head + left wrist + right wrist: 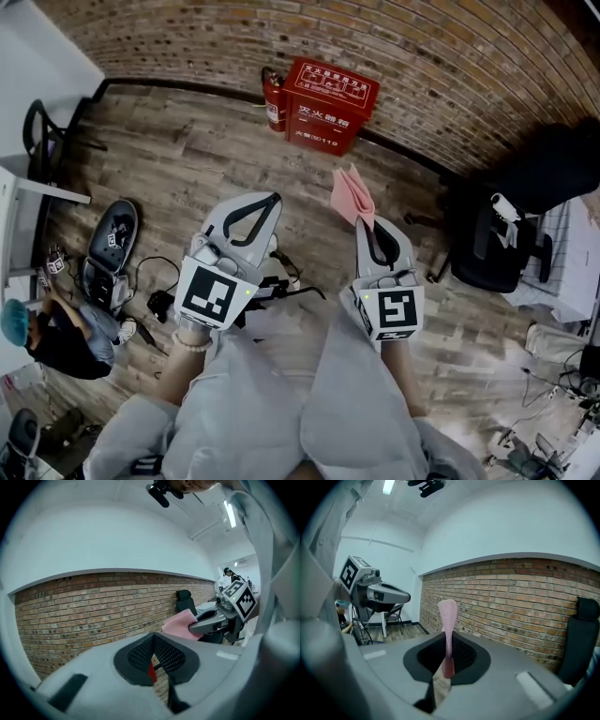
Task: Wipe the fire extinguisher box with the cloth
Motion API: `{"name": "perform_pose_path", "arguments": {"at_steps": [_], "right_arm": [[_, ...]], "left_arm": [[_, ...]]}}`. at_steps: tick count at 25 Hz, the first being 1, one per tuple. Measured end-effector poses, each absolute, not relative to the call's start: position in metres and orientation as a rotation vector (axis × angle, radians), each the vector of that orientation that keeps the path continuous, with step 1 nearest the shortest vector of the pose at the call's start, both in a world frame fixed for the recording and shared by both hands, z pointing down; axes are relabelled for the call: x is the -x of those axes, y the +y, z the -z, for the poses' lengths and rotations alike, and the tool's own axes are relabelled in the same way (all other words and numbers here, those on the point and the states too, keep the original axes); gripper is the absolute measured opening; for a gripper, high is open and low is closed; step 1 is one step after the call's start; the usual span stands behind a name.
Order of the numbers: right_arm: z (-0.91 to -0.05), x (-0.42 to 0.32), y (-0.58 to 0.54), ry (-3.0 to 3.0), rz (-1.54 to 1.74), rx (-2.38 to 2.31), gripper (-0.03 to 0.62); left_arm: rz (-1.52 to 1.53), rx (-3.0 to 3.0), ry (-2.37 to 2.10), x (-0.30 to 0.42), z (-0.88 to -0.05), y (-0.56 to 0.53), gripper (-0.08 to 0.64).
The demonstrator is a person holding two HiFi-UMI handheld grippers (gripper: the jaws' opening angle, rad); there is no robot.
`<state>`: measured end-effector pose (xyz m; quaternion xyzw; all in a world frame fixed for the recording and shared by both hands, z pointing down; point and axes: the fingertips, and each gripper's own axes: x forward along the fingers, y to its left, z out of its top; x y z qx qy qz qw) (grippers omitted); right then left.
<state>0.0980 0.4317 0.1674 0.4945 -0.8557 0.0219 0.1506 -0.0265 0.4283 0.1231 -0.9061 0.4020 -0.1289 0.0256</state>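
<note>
Holding the cloth [351, 195] in my right claw [364, 223], I am at the approach step: no wiping has begun, because nothing touches the box yet. The right claw's jaws are pinched narrow on the lower edge of the pink cloth, which stands up past the tips as a thin folded sheet and flops a little at its top. In the right gripper view the fabric runs straight up from between the pads, so the grip looks centred.

My left claw [267, 204] is closed with nothing in it. Its pads meet at the tips, and only a sliver of red, probably the box, shows through the gap behind them. It hangs beside the right claw, level with it and apart from the cloth.

The fire extinguisher box [330, 105] sits on the floor [187, 159] well ahead of both claws, slightly to the left of the right claw's line, with its back against the brick wall [422, 56]. A red extinguisher [273, 98] stands just beside the box, on the side nearer my left claw.

I judge that the next move calls for stepping forward and lowering the right claw, so that the free part of the cloth lies flat on the box's sloping top. I would then drag it across the lid without loosening the pinch. The left claw could steady the box if it slides, while keeping clear of the extinguisher so as not to tip it.
</note>
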Motion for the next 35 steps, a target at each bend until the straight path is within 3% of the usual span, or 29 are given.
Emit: {"name": "perform_pose_path", "arguments": {"at_steps": [9,25,35], "right_arm": [[-0.177,-0.096,0.383,-2.440,-0.064,-1.441,0.021],[-0.173,-0.075,0.139,-2.319,-0.146,-1.562,0.021],[-0.199,-0.067,0.072,-2.236,-0.225,-1.548,0.021]], "left_arm": [[0.386,2.809,1.224,0.030,-0.134,0.377,-0.004],[0.416,2.880,0.996,0.040,-0.132,0.108,-0.005],[0.409,2.979,0.941,0.045,-0.151,0.025,-0.005]]}}
